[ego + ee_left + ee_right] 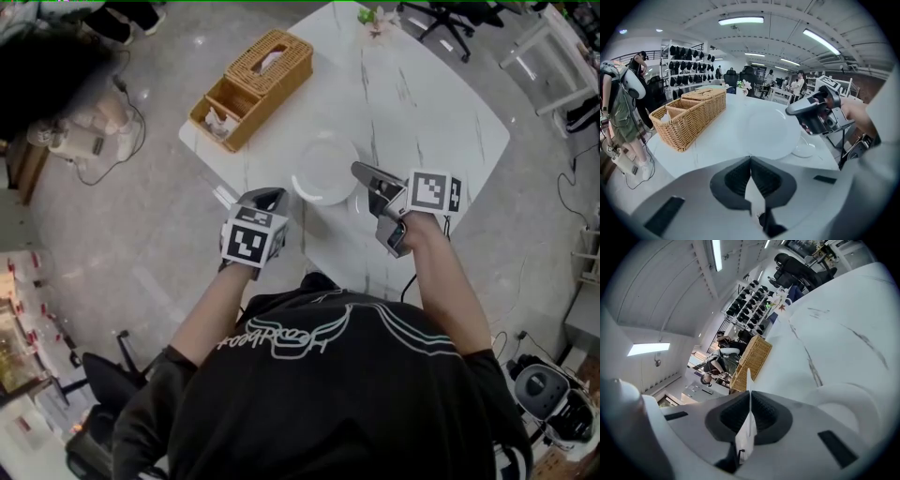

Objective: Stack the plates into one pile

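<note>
Both closed, empty: left gripper (751, 159), right gripper (750, 393). Near basket (251, 86), plate (325, 171) is seen; smaller dish (805, 150) beyond it, perhaps left unstacked, could be clipped off table (441, 122) by right gripper.

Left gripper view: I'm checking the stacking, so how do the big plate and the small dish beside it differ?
The big plate is far wider than the small dish. The plate looks solid white, the dish seems glassier. The plate lies clear; the dish lies under the right gripper. Both rest flat on the table, side by side, not stacked.
</note>
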Demonstrator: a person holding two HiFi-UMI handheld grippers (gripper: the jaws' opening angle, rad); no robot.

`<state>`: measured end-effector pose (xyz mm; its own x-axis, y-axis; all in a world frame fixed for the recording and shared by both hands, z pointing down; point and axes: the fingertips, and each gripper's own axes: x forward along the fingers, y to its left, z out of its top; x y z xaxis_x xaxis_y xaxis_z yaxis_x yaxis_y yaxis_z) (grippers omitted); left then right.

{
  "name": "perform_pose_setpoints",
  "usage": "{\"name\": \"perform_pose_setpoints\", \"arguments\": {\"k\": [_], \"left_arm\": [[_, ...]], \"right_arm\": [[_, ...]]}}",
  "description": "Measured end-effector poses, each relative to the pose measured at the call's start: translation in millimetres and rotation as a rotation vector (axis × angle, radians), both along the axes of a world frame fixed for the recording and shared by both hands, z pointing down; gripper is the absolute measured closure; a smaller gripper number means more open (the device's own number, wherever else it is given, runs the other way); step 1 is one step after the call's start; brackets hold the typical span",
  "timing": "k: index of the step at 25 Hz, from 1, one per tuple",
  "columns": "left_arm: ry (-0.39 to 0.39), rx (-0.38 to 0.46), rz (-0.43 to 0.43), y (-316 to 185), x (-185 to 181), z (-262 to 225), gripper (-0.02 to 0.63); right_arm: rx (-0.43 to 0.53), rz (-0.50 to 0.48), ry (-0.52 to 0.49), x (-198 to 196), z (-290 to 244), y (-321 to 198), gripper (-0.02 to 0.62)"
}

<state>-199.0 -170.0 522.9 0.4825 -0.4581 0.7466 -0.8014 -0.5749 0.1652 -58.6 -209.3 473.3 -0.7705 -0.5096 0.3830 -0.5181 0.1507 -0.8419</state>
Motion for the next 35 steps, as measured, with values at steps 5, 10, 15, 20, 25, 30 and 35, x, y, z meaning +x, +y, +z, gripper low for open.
{"name": "perform_pose_setpoints", "arguments": {"k": [5,10,15,20,25,30,35], "left_arm": [[0.023,0.014,0.010,13,24,-19,0.581],[0.046,0.012,0.035,27,51,-28,0.581],[0.053,0.008,0.061,39,72,-31,0.581],[0.047,-0.007,0.077,49,82,-28,0.581],[0.023,-0.024,0.088,54,84,-20,0.583],[0.008,-0.036,0.088,55,82,-12,0.581],[0.000,-0.044,0.093,57,84,-8,0.581]], "right_arm": [[0.014,0.051,-0.041,35,-18,18,0.561],[0.002,0.117,-0.038,78,-23,40,0.560],[-0.015,0.170,-0.043,112,-21,57,0.560],[-0.047,0.198,-0.076,124,-7,71,0.560],[-0.101,0.224,-0.071,133,17,79,0.560],[-0.132,0.246,-0.095,137,37,84,0.560],[-0.125,0.258,-0.084,141,45,85,0.560]]}}
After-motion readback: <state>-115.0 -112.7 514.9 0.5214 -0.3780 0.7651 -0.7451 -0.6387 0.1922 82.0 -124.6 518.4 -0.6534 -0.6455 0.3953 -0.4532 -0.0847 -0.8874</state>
